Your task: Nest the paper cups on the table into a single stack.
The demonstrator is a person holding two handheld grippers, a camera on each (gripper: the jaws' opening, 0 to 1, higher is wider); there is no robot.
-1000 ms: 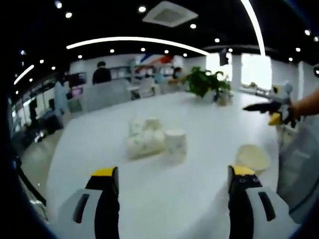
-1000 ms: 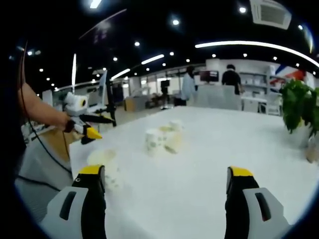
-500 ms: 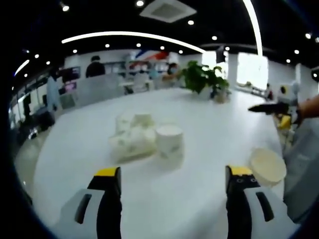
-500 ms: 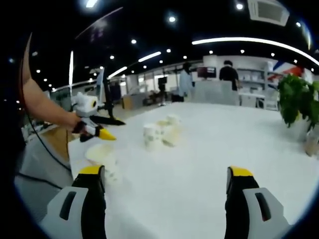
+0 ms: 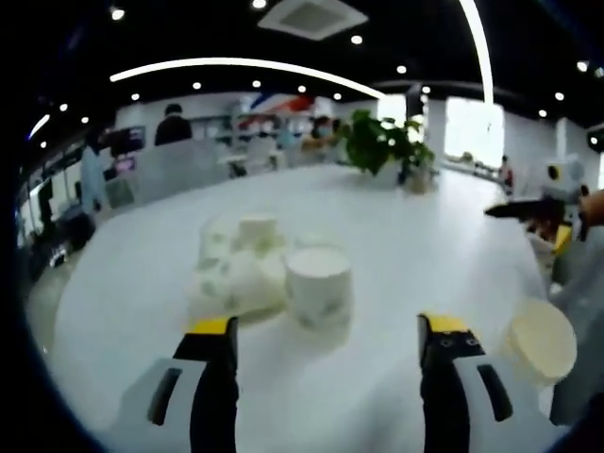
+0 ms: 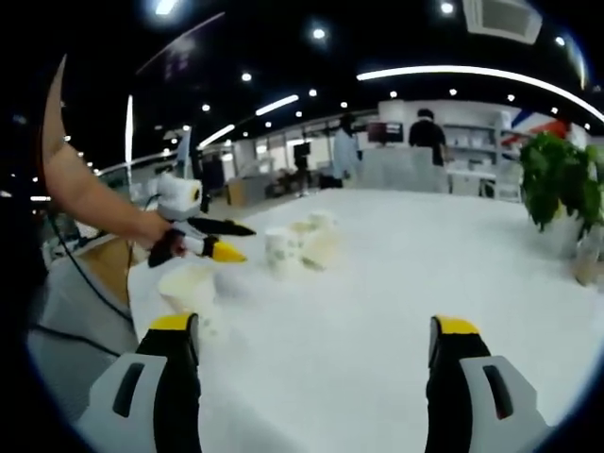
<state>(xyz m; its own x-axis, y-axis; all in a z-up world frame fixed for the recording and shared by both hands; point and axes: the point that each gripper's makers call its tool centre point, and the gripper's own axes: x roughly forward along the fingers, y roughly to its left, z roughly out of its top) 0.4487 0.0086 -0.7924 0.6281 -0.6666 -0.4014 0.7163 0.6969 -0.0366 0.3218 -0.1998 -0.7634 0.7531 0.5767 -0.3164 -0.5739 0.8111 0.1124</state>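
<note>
Compared with a second earlier, left gripper [image 5: 326, 330] nearer the upright cup [image 5: 318, 286] at frame centre, jaws apart and empty; right gripper [image 6: 311, 330] likewise open, empty.

No legible text — not on cups, table or walls — all too blurred.

Left gripper [image 6: 226, 240] hovers near clustered paper cups [image 6: 302, 246].
</note>
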